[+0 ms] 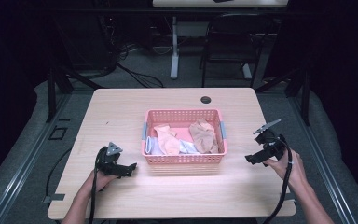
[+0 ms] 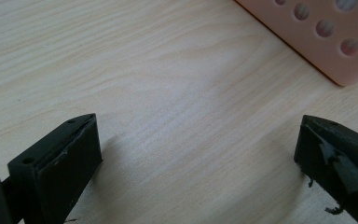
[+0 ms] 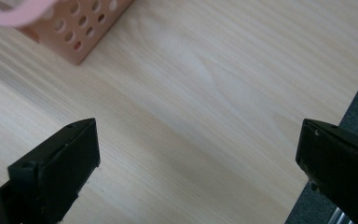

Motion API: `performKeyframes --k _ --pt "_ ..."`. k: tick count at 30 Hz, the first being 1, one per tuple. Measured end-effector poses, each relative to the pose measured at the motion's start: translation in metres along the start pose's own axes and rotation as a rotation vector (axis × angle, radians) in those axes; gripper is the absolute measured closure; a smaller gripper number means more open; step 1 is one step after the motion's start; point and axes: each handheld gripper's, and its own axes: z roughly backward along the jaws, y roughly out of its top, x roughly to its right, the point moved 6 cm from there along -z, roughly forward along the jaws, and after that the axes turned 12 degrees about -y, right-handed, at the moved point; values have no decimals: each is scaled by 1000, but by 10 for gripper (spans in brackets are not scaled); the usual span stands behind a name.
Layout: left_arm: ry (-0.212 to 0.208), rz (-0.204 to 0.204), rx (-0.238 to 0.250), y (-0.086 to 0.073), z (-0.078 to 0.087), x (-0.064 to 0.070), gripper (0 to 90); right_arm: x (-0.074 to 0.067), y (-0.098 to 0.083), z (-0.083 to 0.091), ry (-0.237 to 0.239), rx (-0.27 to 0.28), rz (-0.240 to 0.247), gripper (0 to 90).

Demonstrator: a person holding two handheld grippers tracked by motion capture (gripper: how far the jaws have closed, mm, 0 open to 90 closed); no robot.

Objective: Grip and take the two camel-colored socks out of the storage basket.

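Above bare table (image 1: 121, 112), both grippers wide, empty.

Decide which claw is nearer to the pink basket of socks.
Left. The left claw sits just off the pink basket's front-left corner; the right claw hovers farther out, beyond its right end.

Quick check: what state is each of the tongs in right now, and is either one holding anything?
Left tongs: open, holding nothing, over the light wooden table.
Right tongs: open, holding nothing, beside the pink perforated plastic basket.
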Motion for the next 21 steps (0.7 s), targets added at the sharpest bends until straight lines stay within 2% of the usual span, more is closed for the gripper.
performKeyframes --k 4,5,7,10,11,13,15,16,21 --pt "1 -1 0 0 0 0 3 -2 12 13 -8 35 10 0" --pt "0 1 1 0 0 0 3 -5 20 23 -4 68 17 0" --pt "7 2 7 0 0 0 3 -7 24 28 -8 79 22 0" --pt "7 3 9 0 0 1 3 -16 42 40 9 123 45 0" --pt "7 3 9 0 0 1 4 -16 42 40 9 123 45 0" --pt "7 4 9 0 0 1 3 -22 55 46 17 130 83 0" --pt "7 3 9 0 0 1 4 -24 60 47 23 141 84 0" --pt "7 3 9 0 0 1 3 -29 68 49 25 140 103 0" --pt "4 3 4 0 0 1 3 -38 81 47 33 128 140 0"
